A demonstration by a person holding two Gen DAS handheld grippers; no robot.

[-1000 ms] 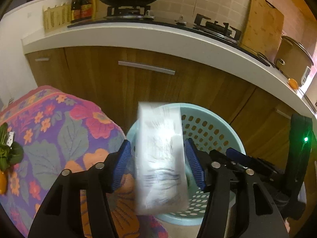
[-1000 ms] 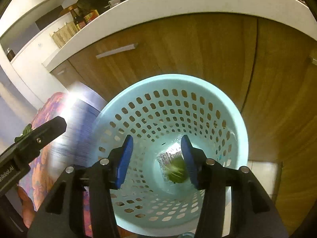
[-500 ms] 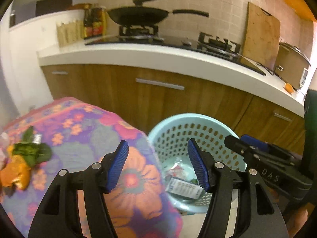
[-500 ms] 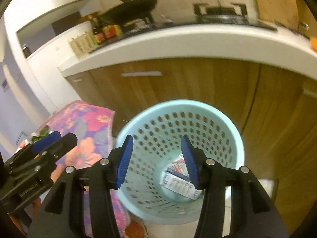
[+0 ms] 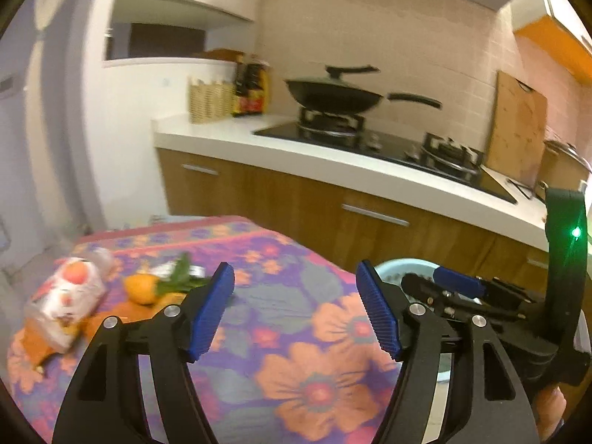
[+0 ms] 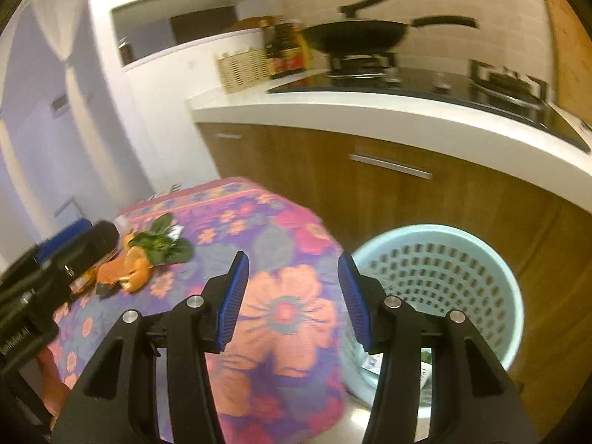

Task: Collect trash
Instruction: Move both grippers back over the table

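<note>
My left gripper (image 5: pixel 296 310) is open and empty above the floral tablecloth (image 5: pixel 281 333). My right gripper (image 6: pixel 292 296) is open and empty over the table's right edge. Trash lies at the table's far left: a white printed wrapper (image 5: pixel 64 301), orange peel (image 5: pixel 140 288) and green leaves (image 5: pixel 181 273); peel (image 6: pixel 129 270) and leaves (image 6: pixel 159 244) also show in the right wrist view. The pale blue perforated basket (image 6: pixel 444 281) stands on the floor right of the table, with wrappers (image 6: pixel 373 362) in its bottom. In the left view its rim (image 5: pixel 392 266) is mostly hidden behind the right gripper.
Wooden cabinets (image 6: pixel 370 192) under a white counter (image 5: pixel 333 159) stand close behind the table and basket. A black wok (image 5: pixel 333 96) sits on the stove; bottles (image 5: pixel 251 88), a woven holder (image 5: pixel 209 100) and a cutting board (image 5: pixel 518 129) are on the counter.
The white wrapper left my left gripper and dropped into the basket. Both grippers then swung up and left, from over the basket to over the table.
</note>
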